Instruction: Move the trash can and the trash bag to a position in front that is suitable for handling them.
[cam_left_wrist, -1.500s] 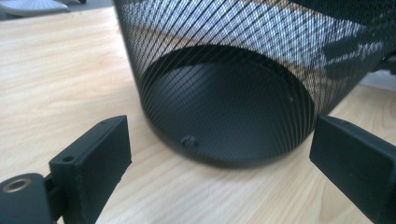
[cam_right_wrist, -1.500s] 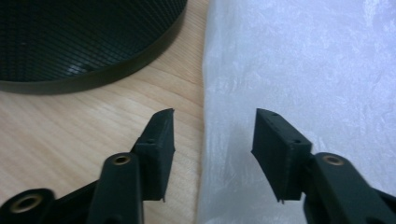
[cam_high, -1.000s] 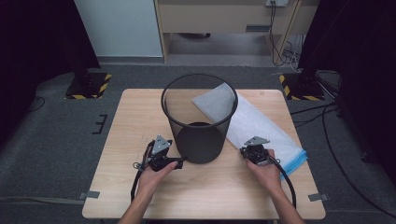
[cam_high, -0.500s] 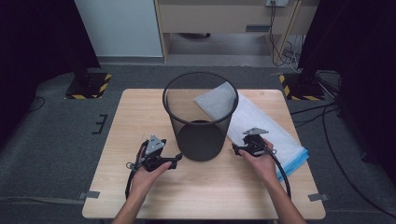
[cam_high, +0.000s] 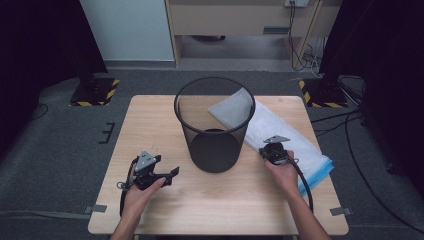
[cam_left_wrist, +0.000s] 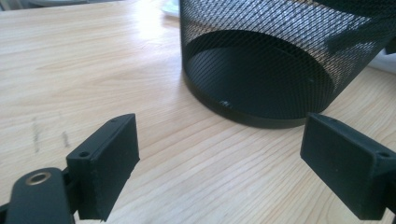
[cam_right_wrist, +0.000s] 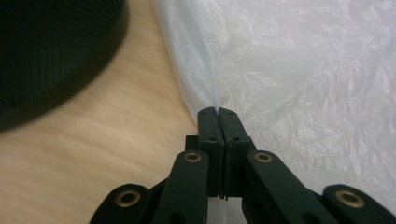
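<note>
A black wire-mesh bin (cam_high: 215, 125) stands upright at the middle of the wooden table (cam_high: 150, 125). Behind and to its right lies a stack of clear plastic bags (cam_high: 285, 135). My right gripper (cam_high: 267, 148) is at the stack's near left edge. Its jaws have just been closing, and in the right gripper view the gripper (cam_right_wrist: 218, 112) is shut on the bag's thin edge (cam_right_wrist: 303, 70). My left gripper (cam_high: 169, 176) is held to the left of the bin. In the left gripper view it (cam_left_wrist: 219, 168) stands open, with nothing between its jaws, facing the bin's base (cam_left_wrist: 261, 56).
Bare tabletop lies left of and in front of the bin. The bag stack reaches the table's right edge, with a blue strip (cam_high: 320, 172) at its near corner. Cables trail from both grippers toward the front edge.
My left gripper has drawn away from the bin, to the left. My right gripper has edged forward onto the bag stack's edge.
</note>
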